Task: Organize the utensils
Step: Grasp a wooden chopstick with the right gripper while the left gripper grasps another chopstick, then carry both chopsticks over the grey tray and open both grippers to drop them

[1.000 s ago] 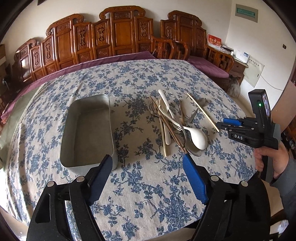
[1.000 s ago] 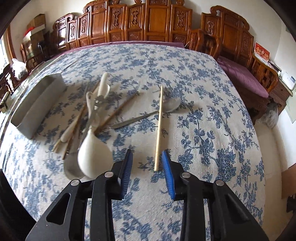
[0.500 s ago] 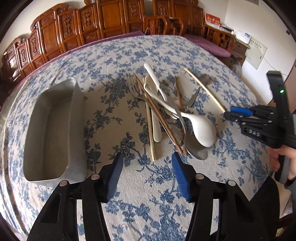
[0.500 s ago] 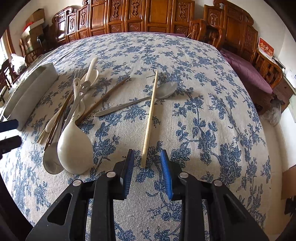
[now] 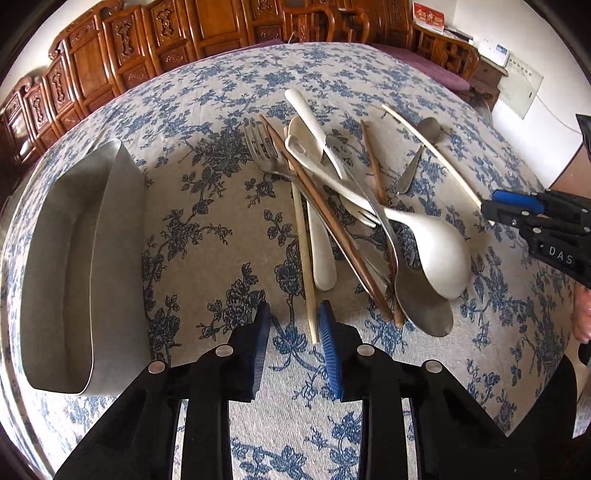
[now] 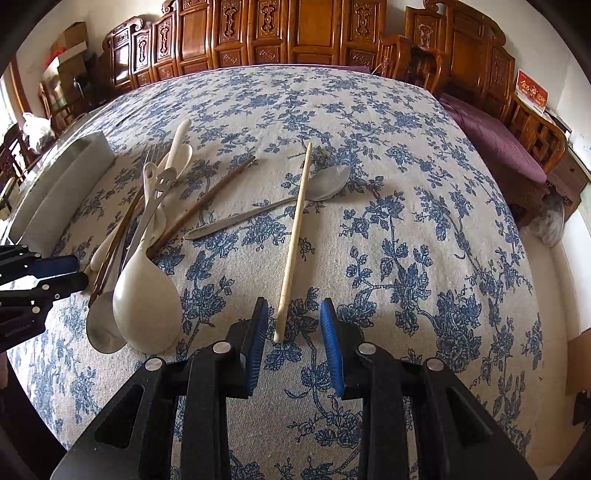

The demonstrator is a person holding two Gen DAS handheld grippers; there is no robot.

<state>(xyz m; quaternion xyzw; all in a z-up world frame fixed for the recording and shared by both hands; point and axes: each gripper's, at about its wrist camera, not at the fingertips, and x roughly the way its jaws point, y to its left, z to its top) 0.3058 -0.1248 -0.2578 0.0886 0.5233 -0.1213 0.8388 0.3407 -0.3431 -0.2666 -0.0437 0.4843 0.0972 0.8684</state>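
A pile of utensils lies on the floral tablecloth: a big white spoon [image 5: 436,254], a metal spoon [image 5: 424,310], a fork [image 5: 264,147], brown chopsticks [image 5: 325,218] and a pale chopstick [image 5: 304,258]. My left gripper [image 5: 295,328] is open, its fingers either side of the near end of that pale chopstick. My right gripper [image 6: 293,325] is open around the near end of a separate pale chopstick [image 6: 293,240], which crosses a metal spoon [image 6: 273,210]. The right gripper also shows in the left wrist view [image 5: 517,208].
An empty metal tray [image 5: 74,266] stands left of the pile; it also shows in the right wrist view [image 6: 62,184]. Carved wooden chairs [image 6: 295,33] line the table's far side. The table edge drops off at the right [image 6: 546,295].
Both grippers have moved down and forward toward the table. The left gripper's fingers narrowed and now straddle a pale chopstick's end. The right now straddles the separate chopstick's end.
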